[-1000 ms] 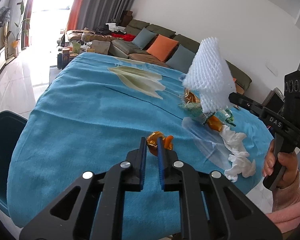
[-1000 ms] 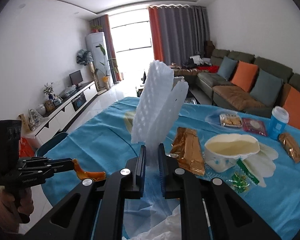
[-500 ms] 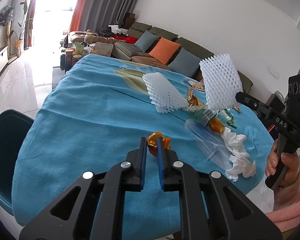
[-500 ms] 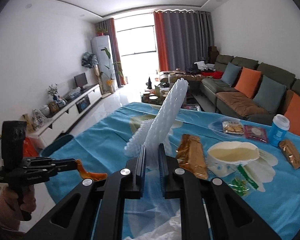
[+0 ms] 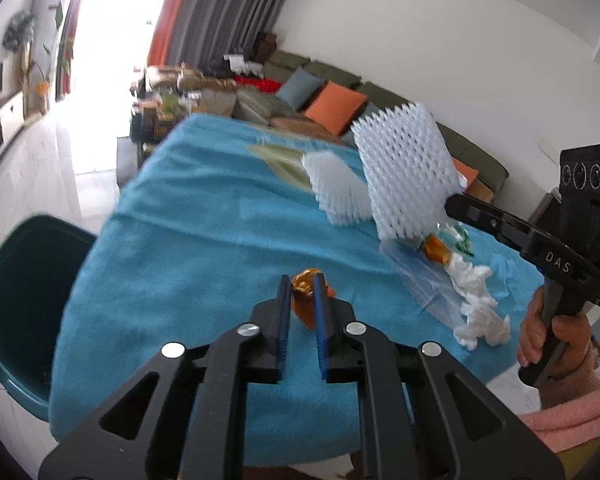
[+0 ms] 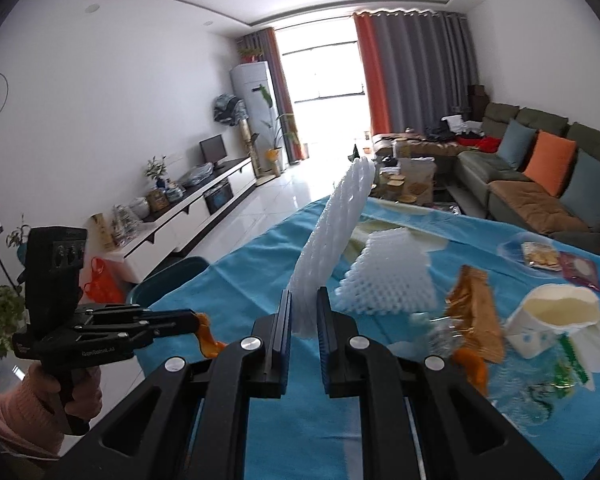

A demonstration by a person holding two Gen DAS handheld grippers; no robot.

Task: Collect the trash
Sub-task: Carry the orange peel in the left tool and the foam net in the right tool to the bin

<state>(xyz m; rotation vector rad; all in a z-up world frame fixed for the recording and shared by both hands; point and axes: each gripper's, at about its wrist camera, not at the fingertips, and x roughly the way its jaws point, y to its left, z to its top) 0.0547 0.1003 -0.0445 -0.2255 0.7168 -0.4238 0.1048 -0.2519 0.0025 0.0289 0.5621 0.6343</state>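
Right now the left gripper (image 5: 300, 286) is clamped on an orange wrapper (image 5: 305, 300), held just above the blue-clothed worktop (image 5: 204, 240) near its front edge. A dark teal bin (image 5: 16, 300) stands on the floor beside the worktop, off to the left.

Over on the other side, the right gripper (image 6: 303, 308) is pinched tight on a sheet of white foam netting (image 6: 332, 240), which stands up out of the jaws and leans away. A second piece of foam netting (image 6: 388, 276) sits just beyond it; I cannot tell whether it rests on the cloth.

More litter lies on the worktop to the right: a gold snack wrapper (image 6: 476, 312), a crushed paper cup (image 6: 552, 320), a crumpled white tissue (image 5: 476, 304) and some clear plastic film (image 5: 420, 280).
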